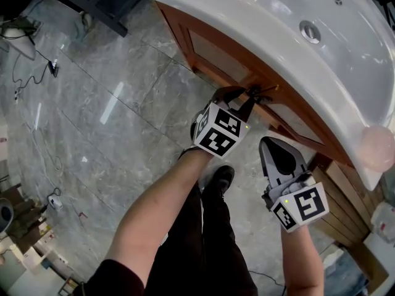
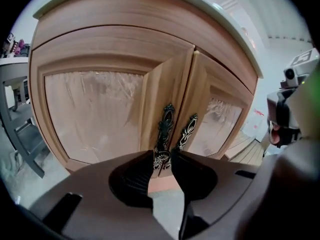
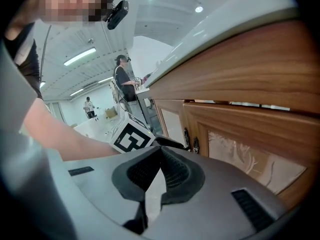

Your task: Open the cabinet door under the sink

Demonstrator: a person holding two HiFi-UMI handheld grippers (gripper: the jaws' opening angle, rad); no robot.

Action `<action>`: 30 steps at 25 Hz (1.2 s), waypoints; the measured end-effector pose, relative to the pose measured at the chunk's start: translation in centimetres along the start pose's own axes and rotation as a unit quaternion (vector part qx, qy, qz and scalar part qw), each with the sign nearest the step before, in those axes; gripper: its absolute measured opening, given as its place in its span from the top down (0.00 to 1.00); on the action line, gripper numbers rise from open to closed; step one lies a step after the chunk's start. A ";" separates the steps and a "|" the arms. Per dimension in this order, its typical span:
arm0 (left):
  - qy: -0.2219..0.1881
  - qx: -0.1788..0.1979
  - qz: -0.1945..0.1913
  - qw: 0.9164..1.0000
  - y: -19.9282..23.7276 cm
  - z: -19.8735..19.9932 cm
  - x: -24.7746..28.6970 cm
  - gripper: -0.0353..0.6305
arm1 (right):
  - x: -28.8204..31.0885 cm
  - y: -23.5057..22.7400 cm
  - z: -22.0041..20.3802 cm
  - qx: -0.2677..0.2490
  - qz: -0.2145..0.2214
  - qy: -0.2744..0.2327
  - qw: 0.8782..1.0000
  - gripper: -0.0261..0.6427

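Beneath white sink [image 1: 259, 11], wooden cabinet [image 1: 213, 54], glossy grey stone floor [image 1: 123, 140], loose cables [image 1: 53, 68]

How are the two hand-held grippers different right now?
The left hand-held gripper has its jaws apart, with the dark door handle's lower end between them; the right hand-held gripper has its jaws together on nothing. The left one is up at the cabinet doors; the right one hangs farther back. Both carry a marker cube.

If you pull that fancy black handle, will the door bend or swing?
Probably swing: the door looks like stiff framed wood. The handle looks like thin ornate metal, likely rigid, maybe slippery in the left gripper.
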State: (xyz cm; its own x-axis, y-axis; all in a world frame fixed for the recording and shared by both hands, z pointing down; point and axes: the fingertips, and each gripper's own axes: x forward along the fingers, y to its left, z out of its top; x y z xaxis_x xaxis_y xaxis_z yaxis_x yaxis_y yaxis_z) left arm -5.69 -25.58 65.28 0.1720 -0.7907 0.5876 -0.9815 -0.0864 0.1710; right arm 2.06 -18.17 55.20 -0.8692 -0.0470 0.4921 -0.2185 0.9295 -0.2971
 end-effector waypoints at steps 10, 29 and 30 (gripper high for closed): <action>0.018 -0.008 -0.007 1.000 -0.1 -0.3 1.2 0.80 | -0.2 -0.7 -0.2 0.013 -0.004 0.001 1.000 0.94; 0.003 0.000 -0.046 0.999 -0.3 -1.4 -0.6 0.81 | 0.8 -2.0 0.6 0.023 0.001 -0.010 1.000 0.94; 0.003 0.001 -0.050 0.999 -0.3 -1.4 -0.8 0.81 | 1.1 -1.9 0.9 0.022 0.005 -0.013 1.000 0.94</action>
State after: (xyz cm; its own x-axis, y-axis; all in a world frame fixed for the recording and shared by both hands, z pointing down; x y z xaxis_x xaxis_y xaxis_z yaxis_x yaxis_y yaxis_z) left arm -5.42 -24.07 65.87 0.2692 -0.7750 0.5718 -0.9597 -0.1661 0.2267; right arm 1.10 -20.34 55.56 -0.8827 -0.0471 0.4675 -0.2276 0.9133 -0.3378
